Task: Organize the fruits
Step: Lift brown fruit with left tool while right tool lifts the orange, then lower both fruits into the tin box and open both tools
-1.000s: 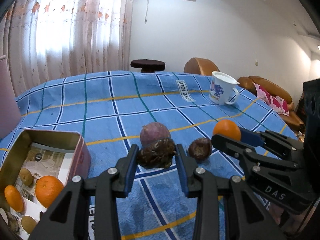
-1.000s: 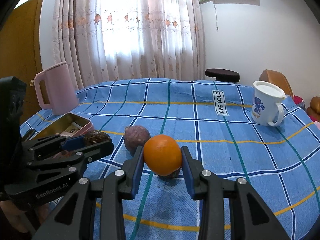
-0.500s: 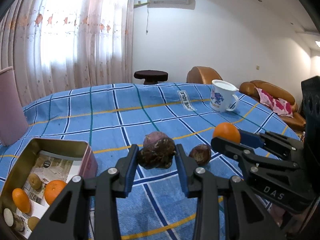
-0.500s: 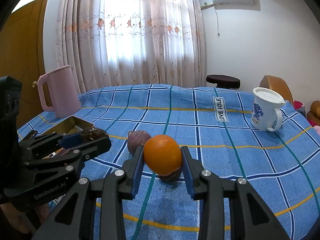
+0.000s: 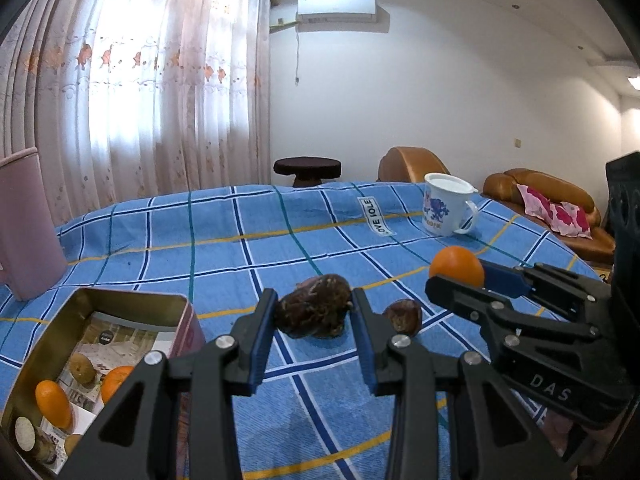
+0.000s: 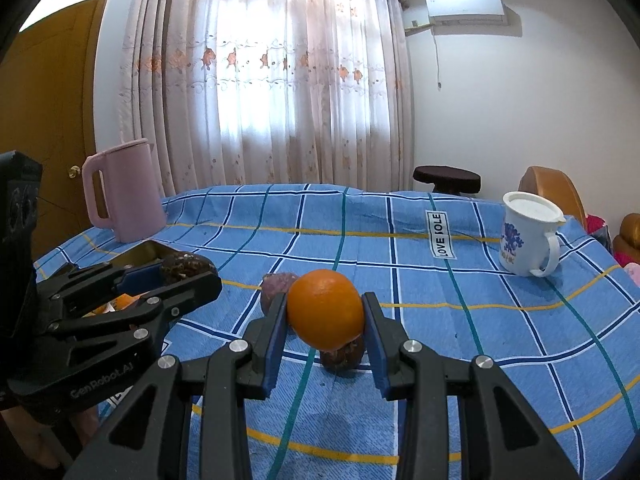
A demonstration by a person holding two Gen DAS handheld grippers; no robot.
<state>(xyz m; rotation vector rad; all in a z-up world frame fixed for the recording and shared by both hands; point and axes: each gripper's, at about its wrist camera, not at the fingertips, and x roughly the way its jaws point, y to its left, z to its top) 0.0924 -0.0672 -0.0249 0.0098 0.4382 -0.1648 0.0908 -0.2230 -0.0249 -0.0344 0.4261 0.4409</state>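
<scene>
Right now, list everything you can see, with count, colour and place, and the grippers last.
Orange: one, orange, held in the right gripper.
Dark fruit: one, brown, held in the left gripper.
Loose fruits: two, brown and purplish, on the cloth.
Tin: one, gold, near left, holding small fruits.
Mug: one, white and blue, far right.
Jug: one, pink, far left.
Tablecloth: one, blue checked.
Stool: one, dark, behind the table.
Left gripper: black, shut.
Right gripper: black, shut.

left tool (image 5: 313, 312): black, blue pads, silver screws | right tool (image 6: 325, 320): "DAS", possibly partial
</scene>
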